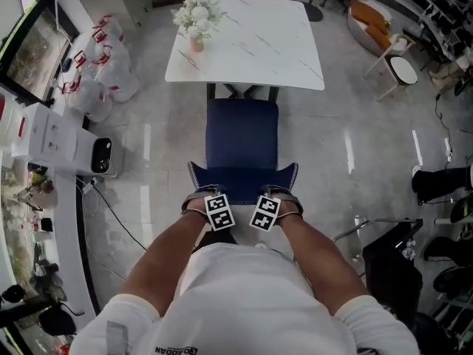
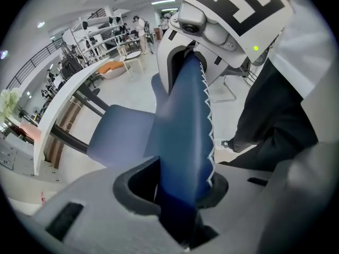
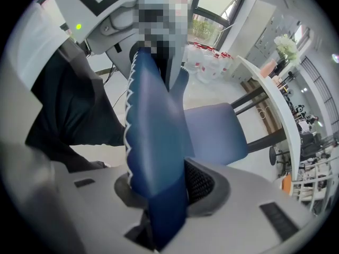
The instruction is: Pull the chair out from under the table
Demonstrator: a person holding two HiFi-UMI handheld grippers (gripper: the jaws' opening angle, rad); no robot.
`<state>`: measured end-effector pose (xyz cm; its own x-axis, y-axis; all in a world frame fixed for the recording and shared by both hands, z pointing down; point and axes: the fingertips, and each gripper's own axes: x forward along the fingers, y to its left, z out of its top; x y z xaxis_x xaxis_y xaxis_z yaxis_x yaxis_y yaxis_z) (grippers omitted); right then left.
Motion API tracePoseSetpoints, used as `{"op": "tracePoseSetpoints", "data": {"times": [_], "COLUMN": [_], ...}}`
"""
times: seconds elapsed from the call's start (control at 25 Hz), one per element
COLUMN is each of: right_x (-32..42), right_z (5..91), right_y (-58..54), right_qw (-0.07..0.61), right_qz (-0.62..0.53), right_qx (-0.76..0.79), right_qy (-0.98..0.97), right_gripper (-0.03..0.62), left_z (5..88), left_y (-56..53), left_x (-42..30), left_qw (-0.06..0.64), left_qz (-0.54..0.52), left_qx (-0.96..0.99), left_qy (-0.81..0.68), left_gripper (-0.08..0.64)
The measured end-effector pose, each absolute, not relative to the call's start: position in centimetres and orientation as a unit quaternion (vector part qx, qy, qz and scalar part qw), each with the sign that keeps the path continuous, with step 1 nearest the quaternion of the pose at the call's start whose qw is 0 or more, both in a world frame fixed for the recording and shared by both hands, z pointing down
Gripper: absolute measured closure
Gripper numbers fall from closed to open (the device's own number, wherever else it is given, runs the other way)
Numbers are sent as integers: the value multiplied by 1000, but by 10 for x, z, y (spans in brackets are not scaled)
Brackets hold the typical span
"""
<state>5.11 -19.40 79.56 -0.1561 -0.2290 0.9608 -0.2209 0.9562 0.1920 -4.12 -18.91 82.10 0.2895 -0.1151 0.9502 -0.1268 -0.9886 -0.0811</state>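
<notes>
At centre frame we clamp our left claw [image 1: 213, 200] and right claw [image 1: 270, 202] side by side on the backrest of the blue chair [image 1: 242, 143] for a straight pull, its seat just beside the white tabletop [image 1: 255, 46] above.

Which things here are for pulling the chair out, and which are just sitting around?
For the job:
chair
table
left gripper and right gripper, both clamped on the chair's back

Just sitting around:
flowers on the table
white bags off to the side
</notes>
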Motion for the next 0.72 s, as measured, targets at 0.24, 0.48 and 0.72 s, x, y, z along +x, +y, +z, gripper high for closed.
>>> {"op": "tracePoseSetpoints", "data": {"times": [0.24,0.48,0.72], "right_x": [51,60,73], "right_z": [799,801,806], "right_y": [-164,-130,-97], "right_qw": [631,630,625], "right_qz": [-8,-12,-19], "right_qx": [144,132,127], "right_qy": [-762,-766,-770], "right_gripper": [466,464,462], "left_z": [824,827,832], "left_y": [-159,-121,-85], "left_x": [-42,-33,-21], "left_qw": [9,13,18], "left_qz": [597,601,604], "left_qx": [799,796,793], "left_qy": [-74,-78,-84], "left_gripper": [440,442,442]}}
